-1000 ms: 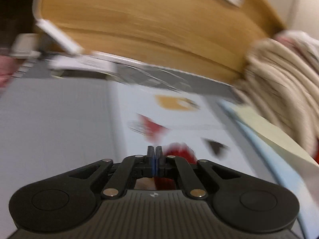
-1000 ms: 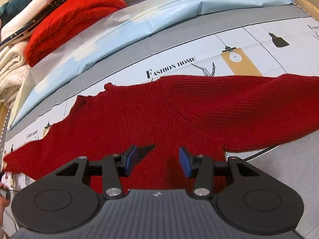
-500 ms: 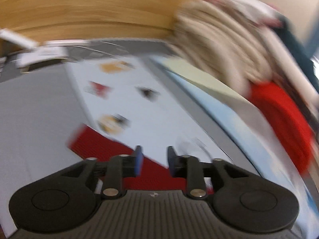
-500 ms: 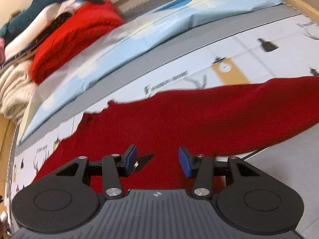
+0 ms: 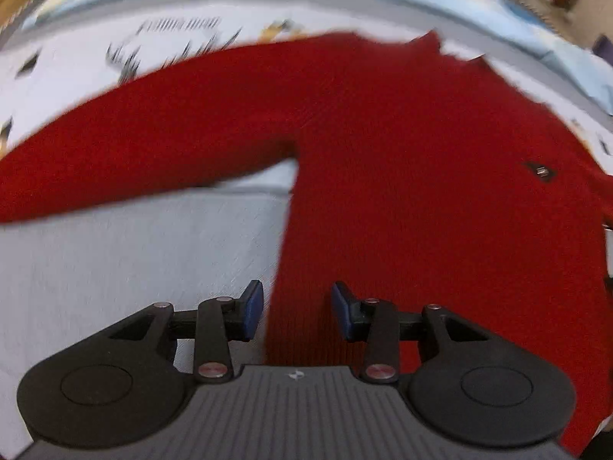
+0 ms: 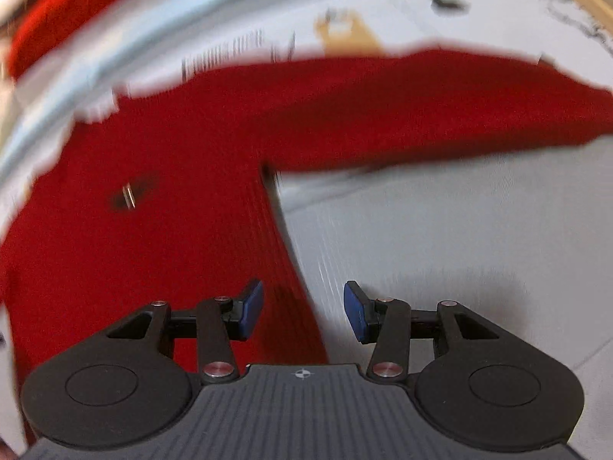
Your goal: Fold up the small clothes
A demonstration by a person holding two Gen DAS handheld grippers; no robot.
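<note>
Red ribbed knit sweater [image 5: 402,161] lies flat on grey mat [image 5: 134,253], sleeves spread. Soft, limp; likely best pinched at side hems. Left gripper [image 5: 295,308], right gripper [image 6: 302,308] gape wide, empty, straddling near side edges.

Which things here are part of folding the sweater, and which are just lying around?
Part of the job:
red sweater, spread flat
left gripper, open over the sweater's left side edge
right gripper, open over its right side edge
grey mat under it

Lying about:
light blue cloth beyond the sweater
brighter red garment behind it
</note>
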